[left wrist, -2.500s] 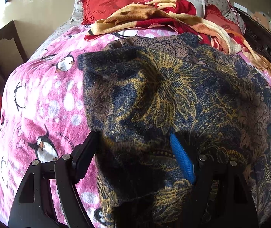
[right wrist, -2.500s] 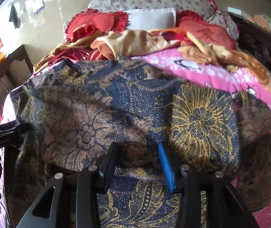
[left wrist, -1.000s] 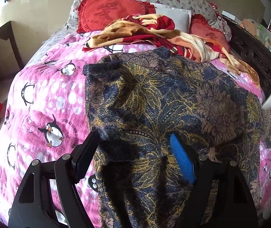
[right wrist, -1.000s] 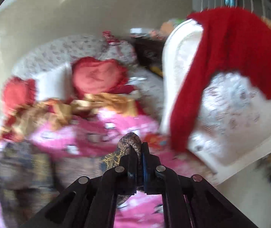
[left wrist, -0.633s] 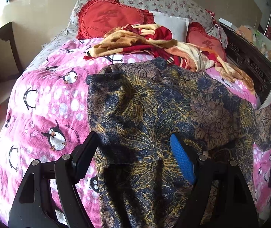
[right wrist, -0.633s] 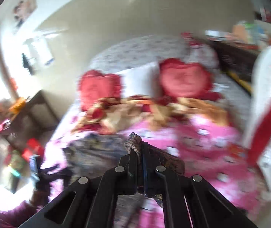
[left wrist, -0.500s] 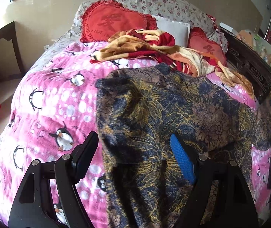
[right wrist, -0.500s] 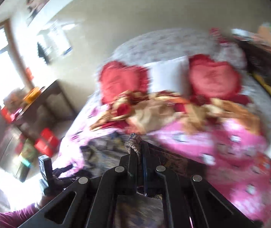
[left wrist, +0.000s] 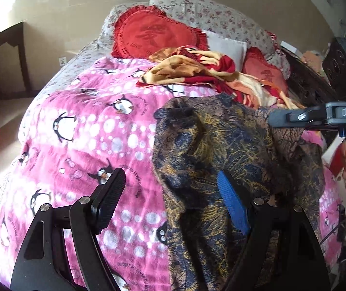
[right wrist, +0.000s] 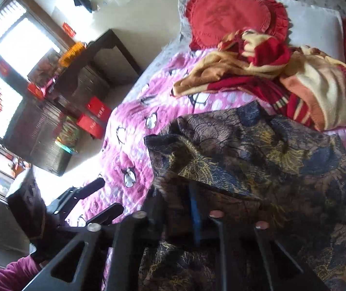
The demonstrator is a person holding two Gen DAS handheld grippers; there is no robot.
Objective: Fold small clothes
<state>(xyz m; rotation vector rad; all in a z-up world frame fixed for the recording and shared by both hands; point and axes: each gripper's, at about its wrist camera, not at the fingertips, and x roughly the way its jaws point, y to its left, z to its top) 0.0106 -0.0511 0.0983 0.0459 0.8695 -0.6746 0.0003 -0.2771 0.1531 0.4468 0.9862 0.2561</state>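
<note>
Right sleeve now swung across onto the floral garment [left wrist: 221,145], which lies on the pink penguin blanket [left wrist: 88,133]. It's soft, limp, light: pinch hems or corners. Right gripper [right wrist: 175,206] fingers have just been parting, cloth between; left gripper [left wrist: 170,194] gapes, empty.

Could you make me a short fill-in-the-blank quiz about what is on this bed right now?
1. The pink blanket is printed with cartoon ____.
2. The dark floral garment lies on the ____ blanket.
3. The two red cushions near the headboard are ____-shaped.
4. One pad of the left hand-held gripper is black, the other ____.

Missing words: penguins; pink; heart; blue
</note>
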